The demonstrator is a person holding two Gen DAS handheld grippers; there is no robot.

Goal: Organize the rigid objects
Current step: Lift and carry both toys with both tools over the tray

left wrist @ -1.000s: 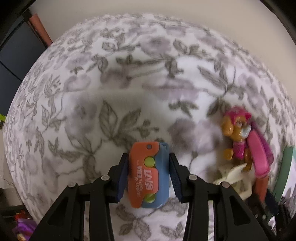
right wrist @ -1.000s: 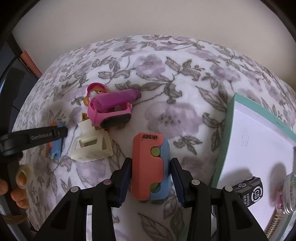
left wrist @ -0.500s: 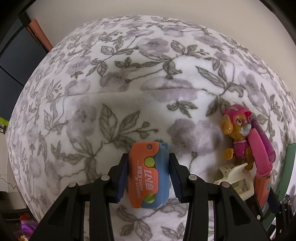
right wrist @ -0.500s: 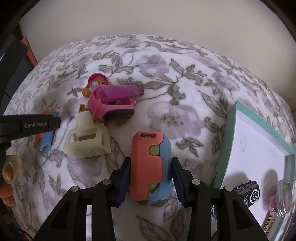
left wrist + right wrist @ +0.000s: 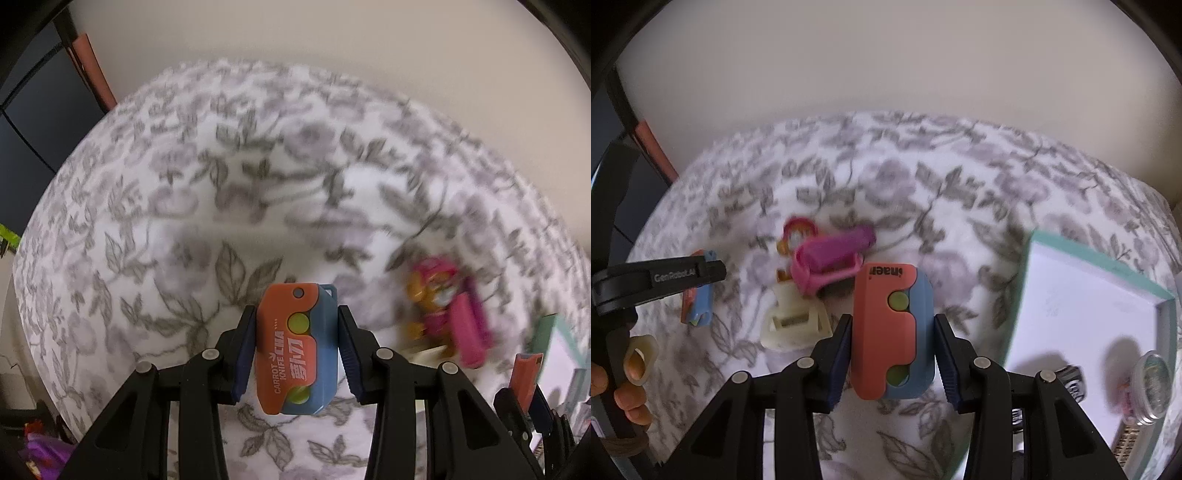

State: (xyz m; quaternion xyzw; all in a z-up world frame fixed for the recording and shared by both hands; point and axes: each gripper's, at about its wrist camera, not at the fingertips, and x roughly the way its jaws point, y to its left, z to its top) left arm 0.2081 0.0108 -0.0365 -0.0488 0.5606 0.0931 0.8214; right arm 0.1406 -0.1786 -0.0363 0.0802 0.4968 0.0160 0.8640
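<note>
Floral cloth (image 5: 155, 229) lies open beyond both claws' clamped carrot knives (image 5: 297, 349)

A home: floral fleece blanket (image 5: 221, 206), scattered children's toys (image 5: 827, 258), plain beige wall (image 5: 886, 74).

Left gripper (image 5: 297, 349) & right gripper (image 5: 892, 347) are each clamped on a toy knife, both held above cloth, fingers pointed fwd

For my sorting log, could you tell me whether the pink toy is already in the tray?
No, the pink toy lies on the floral cloth, left of the tray.
</note>
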